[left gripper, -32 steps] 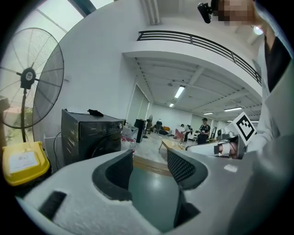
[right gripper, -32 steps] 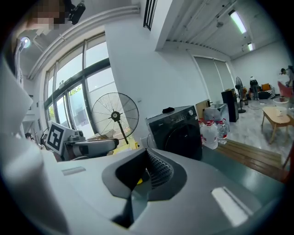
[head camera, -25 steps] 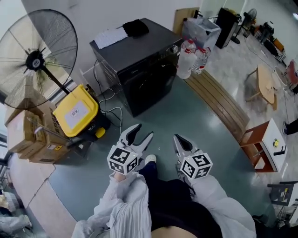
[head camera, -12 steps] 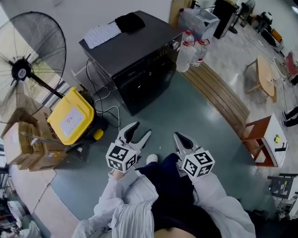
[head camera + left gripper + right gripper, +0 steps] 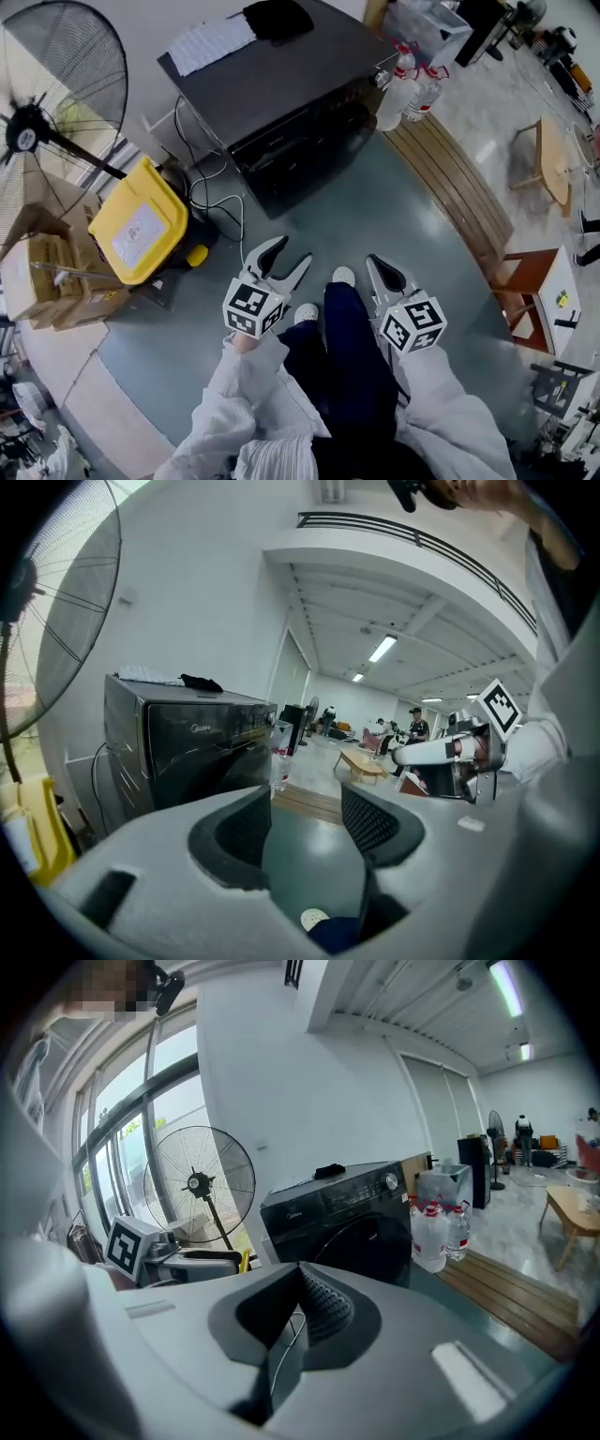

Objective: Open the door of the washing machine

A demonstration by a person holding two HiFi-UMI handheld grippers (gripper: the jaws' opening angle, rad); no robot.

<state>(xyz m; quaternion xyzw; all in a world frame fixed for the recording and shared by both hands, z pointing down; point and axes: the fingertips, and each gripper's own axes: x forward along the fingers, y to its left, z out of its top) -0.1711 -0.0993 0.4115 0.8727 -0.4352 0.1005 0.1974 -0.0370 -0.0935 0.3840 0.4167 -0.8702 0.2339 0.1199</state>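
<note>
A pedestal fan (image 5: 28,136) stands at the far left, with a yellow lidded bin (image 5: 139,223) near it. The black washing machine (image 5: 281,89) stands on the grey floor (image 5: 394,216) by the wall. Its round door (image 5: 367,1241) is closed, and water bottles (image 5: 412,89) stand at its right corner. The left gripper (image 5: 285,255) hovers well short of the machine's front, jaws spread with only floor between them. The right gripper (image 5: 380,267), equally far back, has its jaws pressed together, empty.

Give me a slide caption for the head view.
Person stands back from the black washing machine, left gripper open, right gripper shut, both empty.
</note>
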